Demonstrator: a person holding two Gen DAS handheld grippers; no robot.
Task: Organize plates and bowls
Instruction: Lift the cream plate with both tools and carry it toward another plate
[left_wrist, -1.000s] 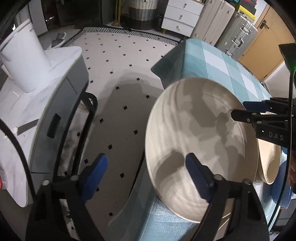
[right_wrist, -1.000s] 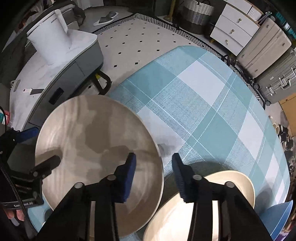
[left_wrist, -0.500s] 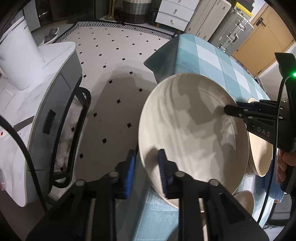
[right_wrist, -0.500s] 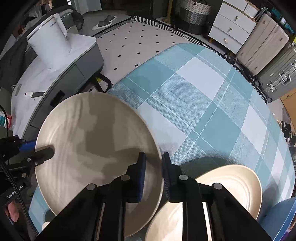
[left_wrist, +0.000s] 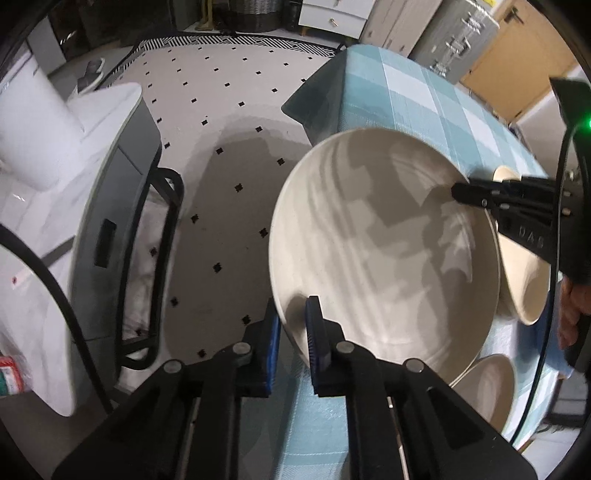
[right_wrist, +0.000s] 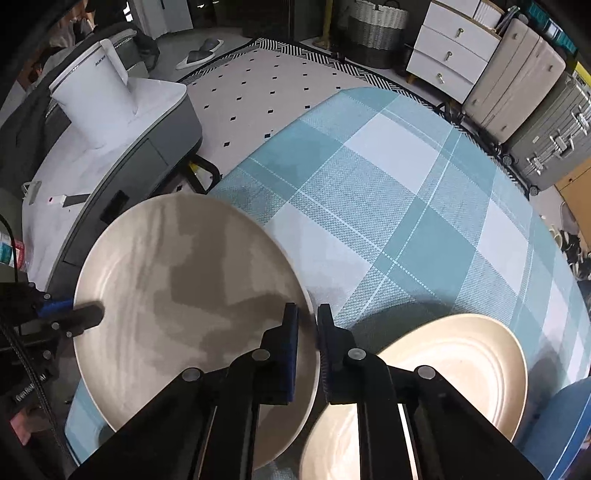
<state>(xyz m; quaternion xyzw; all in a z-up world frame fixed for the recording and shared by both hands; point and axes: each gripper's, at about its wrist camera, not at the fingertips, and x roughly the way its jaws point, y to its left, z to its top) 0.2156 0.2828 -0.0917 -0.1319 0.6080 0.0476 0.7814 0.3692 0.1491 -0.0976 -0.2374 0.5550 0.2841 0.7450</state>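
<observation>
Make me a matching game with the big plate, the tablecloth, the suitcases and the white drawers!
Things:
1. big cream plate
2. tablecloth
3. suitcases
4. white drawers

Descriptions:
A. blue and white checks
B. gold knobs on the front
C. pinched at opposite rims by both grippers
D. standing in a row on the floor beyond the table

Pairs: 1-C, 2-A, 3-D, 4-B. The left gripper and right gripper each clamp the plate's rim.

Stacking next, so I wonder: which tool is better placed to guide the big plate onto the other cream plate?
Right tool: it pinches the big plate on the rim nearest the other cream plate; left tool grips the far rim.
</observation>
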